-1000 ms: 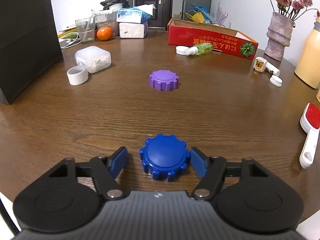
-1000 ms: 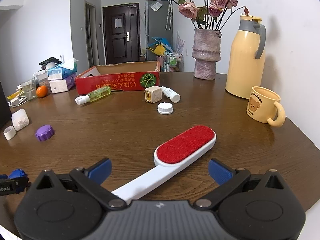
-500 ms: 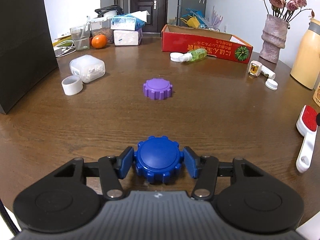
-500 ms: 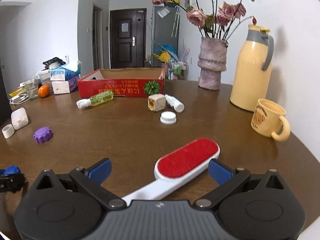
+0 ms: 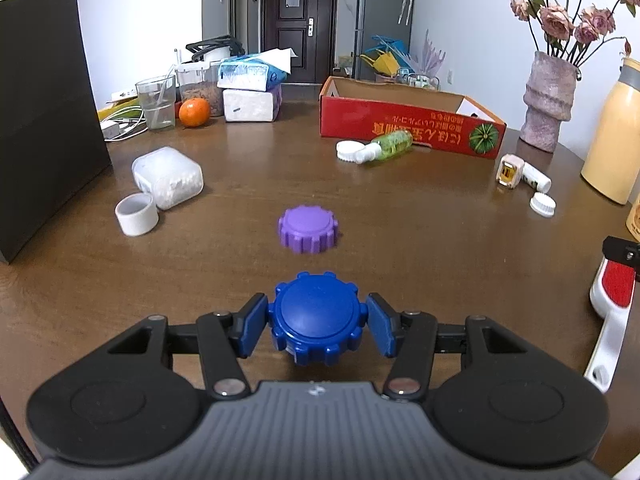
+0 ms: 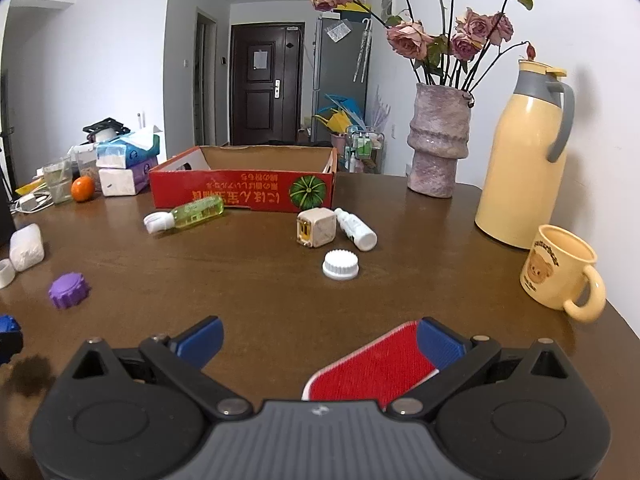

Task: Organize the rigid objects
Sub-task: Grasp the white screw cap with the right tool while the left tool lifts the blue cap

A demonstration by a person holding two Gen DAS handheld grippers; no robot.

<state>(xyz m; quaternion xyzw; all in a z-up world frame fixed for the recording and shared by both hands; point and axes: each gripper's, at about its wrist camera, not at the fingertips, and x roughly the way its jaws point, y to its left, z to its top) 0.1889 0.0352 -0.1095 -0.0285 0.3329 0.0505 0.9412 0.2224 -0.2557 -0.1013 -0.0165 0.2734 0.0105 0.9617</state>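
The left gripper (image 5: 317, 325) has its blue fingers (image 5: 251, 330) clamped on the ridged sides of the blue knob (image 5: 317, 317), having just closed in on it; the knob sits between the pads, close over the brown table (image 5: 240, 280). Whether it rests on the wood or is lifted clear I cannot tell. Just beyond it lies the purple knob (image 5: 308, 229), flat on the table.

The right gripper (image 6: 318, 340) has its fingers (image 6: 200, 338) well apart. The red head of the lint brush (image 6: 372, 368) lies between them, against the right-hand finger, with nothing pressing from the left.

The left camera shows the brush's white handle (image 5: 608, 344) at its right edge, hidden in the right camera beneath the gripper body. It also shows a black box (image 5: 44, 112) standing on the table's left side, a white tub (image 5: 168, 176) and a white ring (image 5: 136, 214).

The right camera alone shows the whole yellow jug (image 6: 524, 160), the bear mug (image 6: 560, 272), and the inside of the red carton (image 6: 244, 188), open-topped. Before the carton lie a green bottle (image 6: 192, 212), a beige cube (image 6: 316, 227), a small white bottle (image 6: 356, 229) and a white cap (image 6: 341, 264).
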